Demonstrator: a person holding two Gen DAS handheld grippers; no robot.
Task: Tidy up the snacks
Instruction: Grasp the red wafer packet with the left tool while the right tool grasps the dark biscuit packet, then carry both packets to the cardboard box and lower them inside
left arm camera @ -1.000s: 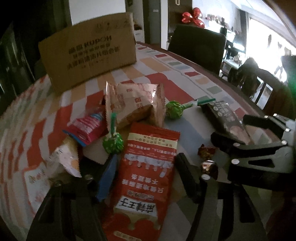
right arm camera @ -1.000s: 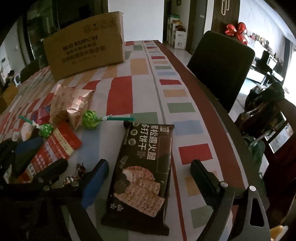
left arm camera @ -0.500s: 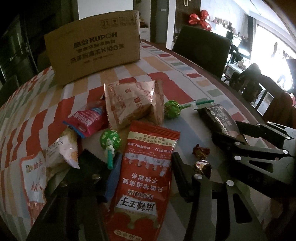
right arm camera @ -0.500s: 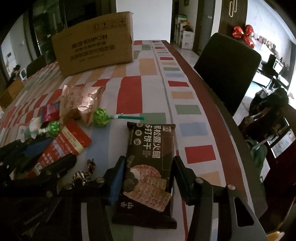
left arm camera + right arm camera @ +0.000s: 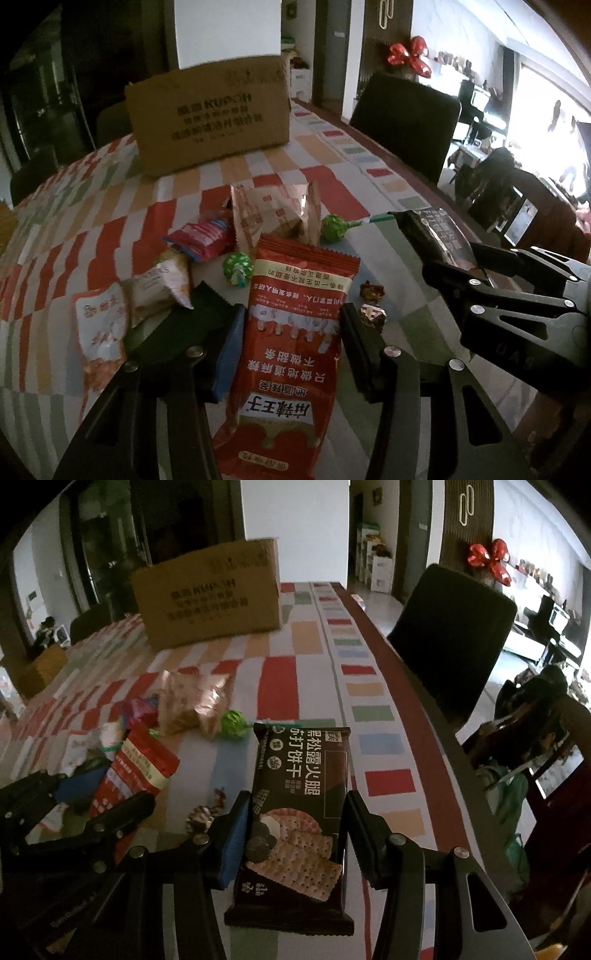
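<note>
Red pack (image 5: 295,343) gripped in left tongs (image 5: 291,332), black cracker pack (image 5: 299,812) gripped in right tongs (image 5: 295,823), both nearside of the box (image 5: 208,118) on the tabletop (image 5: 280,679). Likely held side-on for carrying to the box; loose snacks lie between.

Left gripper (image 5: 291,354) sits astride the red packet (image 5: 291,343), w/ tight room either side: small white packet (image 5: 162,284) and green lollipop (image 5: 238,266) crowd its left finger, two wrapped candies (image 5: 373,304) lie just beside its right finger. Right gripper (image 5: 295,834) straddles the black cracker pack (image 5: 301,805); same candies close on its left. Both tools are near each other, narrow gap btwn them. Ahead, foil bag (image 5: 275,218) and second lollipop (image 5: 332,229) block the middle. Beyond them tablecloth (image 5: 280,679) runs bare up to the cardboard box (image 5: 210,590). Right of cracker pack, cloth is bare to the table edge; chair (image 5: 450,627) stands past it.
</note>
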